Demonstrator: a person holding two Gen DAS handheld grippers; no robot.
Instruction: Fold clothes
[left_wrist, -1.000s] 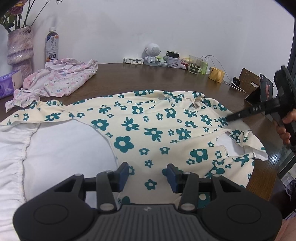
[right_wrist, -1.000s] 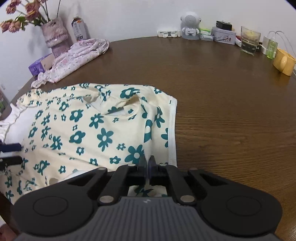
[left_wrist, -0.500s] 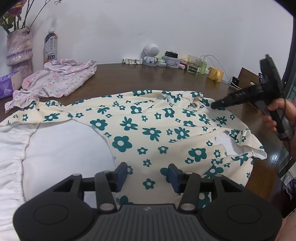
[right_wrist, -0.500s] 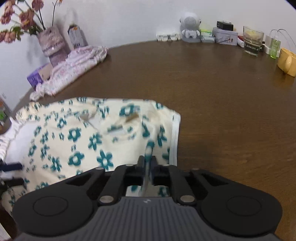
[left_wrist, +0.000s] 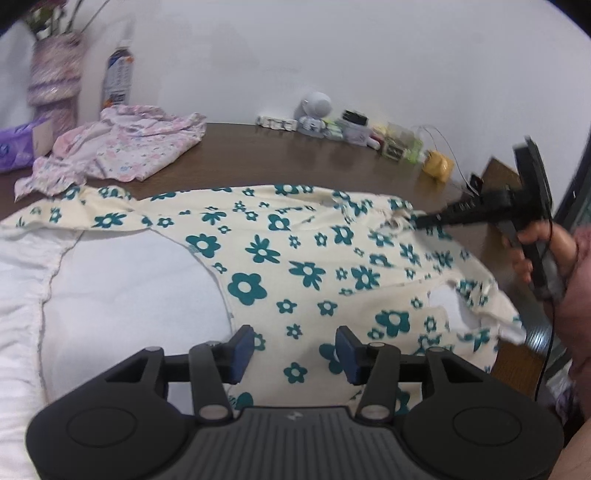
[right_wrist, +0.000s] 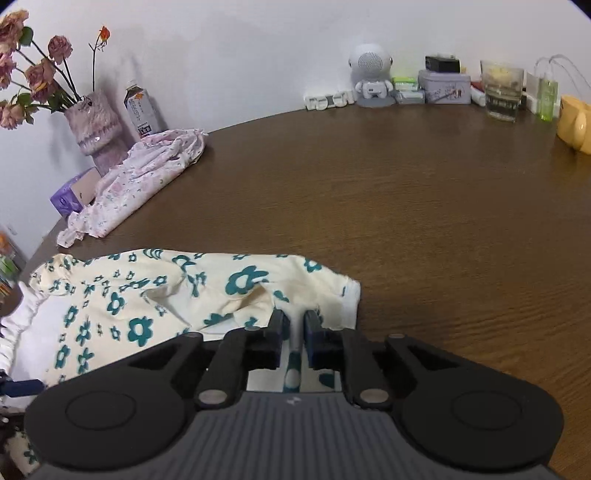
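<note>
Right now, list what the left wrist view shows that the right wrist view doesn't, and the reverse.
Left wrist only: the person's hand holding the right claw from the side, and the left claw open over the cloth. Right wrist only: the dried flowers and a fabric fold pinched in the right claw. Both: the floral garment, pink clothes, bottle and brown table.

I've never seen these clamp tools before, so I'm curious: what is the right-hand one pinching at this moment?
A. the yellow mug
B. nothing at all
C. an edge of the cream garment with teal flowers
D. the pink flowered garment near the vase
C: in the right wrist view a fold of the cream garment with teal flowers runs up between the nearly closed jaws of the right gripper, which have just been closing on it.
</note>
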